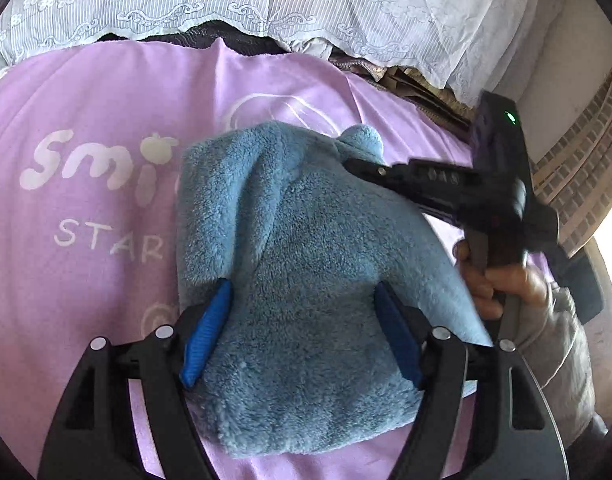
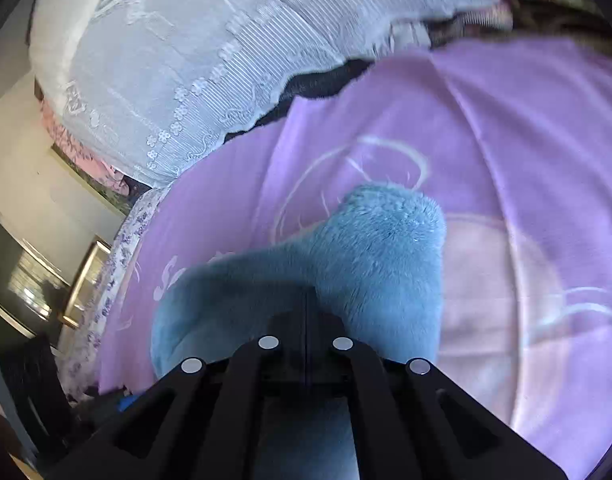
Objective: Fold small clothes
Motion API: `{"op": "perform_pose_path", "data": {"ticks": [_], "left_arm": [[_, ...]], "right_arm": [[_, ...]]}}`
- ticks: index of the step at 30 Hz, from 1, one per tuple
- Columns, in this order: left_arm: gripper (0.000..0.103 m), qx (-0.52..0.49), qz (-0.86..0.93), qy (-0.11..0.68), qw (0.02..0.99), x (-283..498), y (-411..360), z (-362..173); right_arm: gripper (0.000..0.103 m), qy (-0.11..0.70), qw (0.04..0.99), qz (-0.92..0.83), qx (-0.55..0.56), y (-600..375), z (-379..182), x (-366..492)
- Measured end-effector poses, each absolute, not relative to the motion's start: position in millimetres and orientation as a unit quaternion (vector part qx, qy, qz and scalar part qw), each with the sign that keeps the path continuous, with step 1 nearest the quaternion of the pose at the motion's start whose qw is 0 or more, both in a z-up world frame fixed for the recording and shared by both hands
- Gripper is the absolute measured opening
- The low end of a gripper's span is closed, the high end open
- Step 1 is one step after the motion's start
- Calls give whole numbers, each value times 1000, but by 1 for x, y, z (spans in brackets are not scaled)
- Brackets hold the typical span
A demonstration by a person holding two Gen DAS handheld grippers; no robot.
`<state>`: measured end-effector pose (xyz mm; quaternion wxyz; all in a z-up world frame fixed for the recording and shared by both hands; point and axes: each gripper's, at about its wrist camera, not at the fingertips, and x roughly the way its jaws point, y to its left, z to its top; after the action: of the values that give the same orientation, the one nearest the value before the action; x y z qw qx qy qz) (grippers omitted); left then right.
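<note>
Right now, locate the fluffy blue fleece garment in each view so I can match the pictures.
Left wrist view: the fluffy blue fleece garment fills the centre and lower middle, lying between the open left tongs, with the right tongs reaching in from the right.
Right wrist view: it sits in the lower centre, just beyond the shut tongs.
Shared landmark: the purple printed sheet under it.
</note>
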<state>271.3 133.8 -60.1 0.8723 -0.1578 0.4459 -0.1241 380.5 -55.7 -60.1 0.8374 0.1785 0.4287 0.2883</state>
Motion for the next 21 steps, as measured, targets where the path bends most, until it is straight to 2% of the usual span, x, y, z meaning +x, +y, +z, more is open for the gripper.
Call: {"op": "perform_pose_path", "data": {"ticks": [1,9,13,17,20,21], "left_arm": [[71,-166,-125,447,870,273,135,-58],[71,-180,-115,436,874,312,146,-10],[71,-175,-104,455,867,346,141,-14],[71,-172,-76,487,853,367,143,-52],[82,-161,-69,474,863,362,143,-70],[94,-163,-61,476,862,362,144,-77]], "right_arm": [[3,421,844,286,171,-58,-51,373],[5,364,870,311,116,-69,8,310],[5,371,868,317,90,-60,-5,288],[3,383,867,314,54,-53,-41,274],[1,382,863,322,81,-59,-59,273],[1,376,864,326,78,-60,-61,272]]}}
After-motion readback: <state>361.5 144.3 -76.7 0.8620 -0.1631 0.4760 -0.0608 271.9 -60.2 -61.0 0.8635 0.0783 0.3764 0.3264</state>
